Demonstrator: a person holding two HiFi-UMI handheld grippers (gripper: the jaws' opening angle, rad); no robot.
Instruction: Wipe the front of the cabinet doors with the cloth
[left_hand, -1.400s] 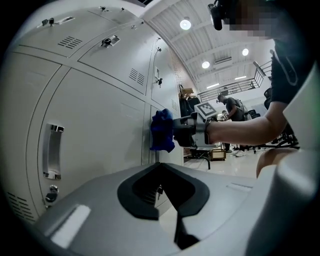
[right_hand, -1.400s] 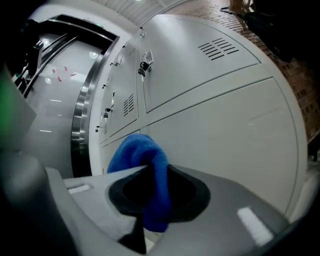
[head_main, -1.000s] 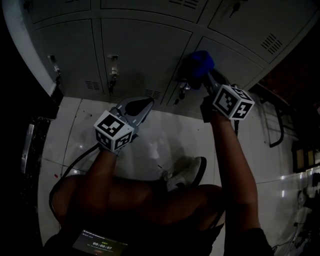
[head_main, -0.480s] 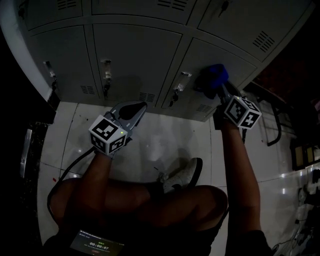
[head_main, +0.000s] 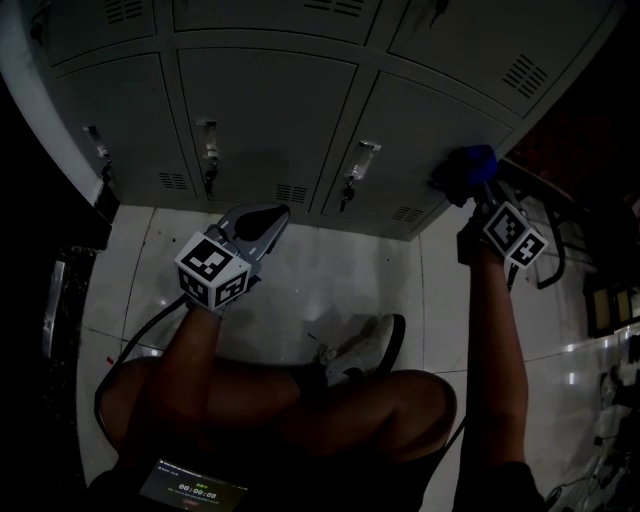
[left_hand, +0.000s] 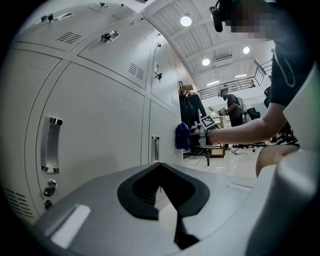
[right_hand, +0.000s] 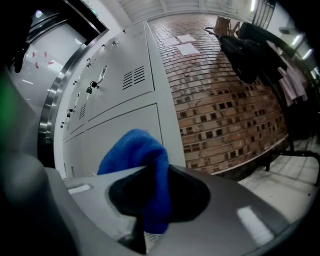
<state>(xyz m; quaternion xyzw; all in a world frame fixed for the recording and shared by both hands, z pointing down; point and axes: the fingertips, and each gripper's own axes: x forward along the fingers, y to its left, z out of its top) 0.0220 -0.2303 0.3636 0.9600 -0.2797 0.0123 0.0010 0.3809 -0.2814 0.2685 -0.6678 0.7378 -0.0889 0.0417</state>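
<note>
Locker doors (head_main: 270, 110) block way ahead of both grippers. Cloth (head_main: 470, 163) in right gripper (head_main: 480, 188) against door. Handle (head_main: 361, 160) juts out left of it; brick wall (right_hand: 225, 100) to its right. Open tiled floor (head_main: 330, 270) beside left gripper (head_main: 268, 218).

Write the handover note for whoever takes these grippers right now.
Right gripper: shut on the blue cloth, which sits at the right edge of the bottom right cabinet door, seemingly pressed against it.
Left gripper: shut, nothing in it, held over the floor short of the doors.
Done: these views do not show which doors are already wiped.
Left: check the door fronts yourself, then probably carry the cloth across any door not yet done.
</note>
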